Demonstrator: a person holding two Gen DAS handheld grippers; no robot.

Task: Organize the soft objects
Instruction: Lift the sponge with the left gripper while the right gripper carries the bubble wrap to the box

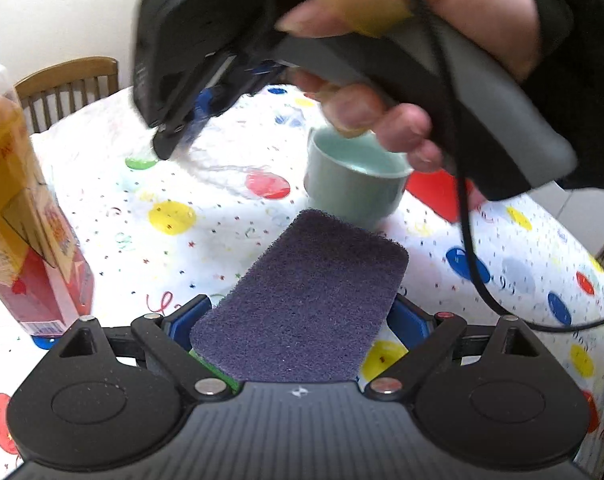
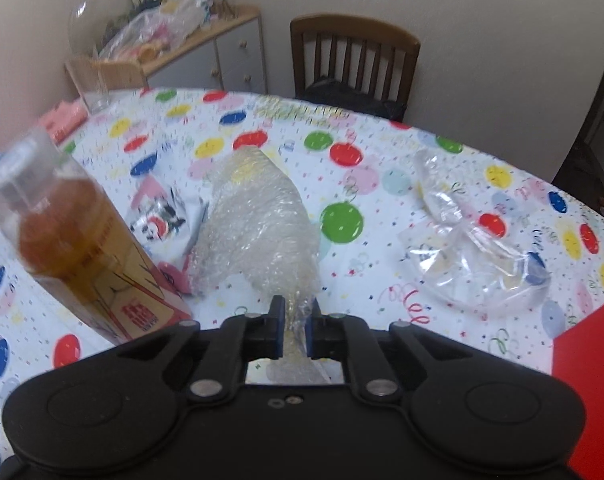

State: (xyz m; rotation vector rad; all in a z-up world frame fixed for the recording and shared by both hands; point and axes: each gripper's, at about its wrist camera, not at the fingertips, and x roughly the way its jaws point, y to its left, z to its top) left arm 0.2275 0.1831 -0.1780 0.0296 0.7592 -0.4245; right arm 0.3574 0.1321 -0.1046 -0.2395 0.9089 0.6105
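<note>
Polka-dot desk [image 2: 365, 184] is carrying clutter; left tongs [image 1: 298, 316] are gripping the purple sponge [image 1: 302, 300], right tongs [image 2: 292, 330] pinching bubble wrap [image 2: 258, 220] at twelve o'clock. Next, probably, both need grouping together.

Both wrist views angled down, close over the dotted tablecloth [image 1: 114, 216]. Shared in each: the amber bottle [image 2: 78, 248] at left, wooden chair [image 2: 353, 56] beyond.

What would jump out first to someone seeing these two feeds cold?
In the left wrist view, the purple sponge clamped in the left gripper, with a pale green cup just beyond it. In the right wrist view, the right gripper pinches a bubble wrap bundle, beside a tilted amber bottle on the balloon-print tablecloth.
</note>
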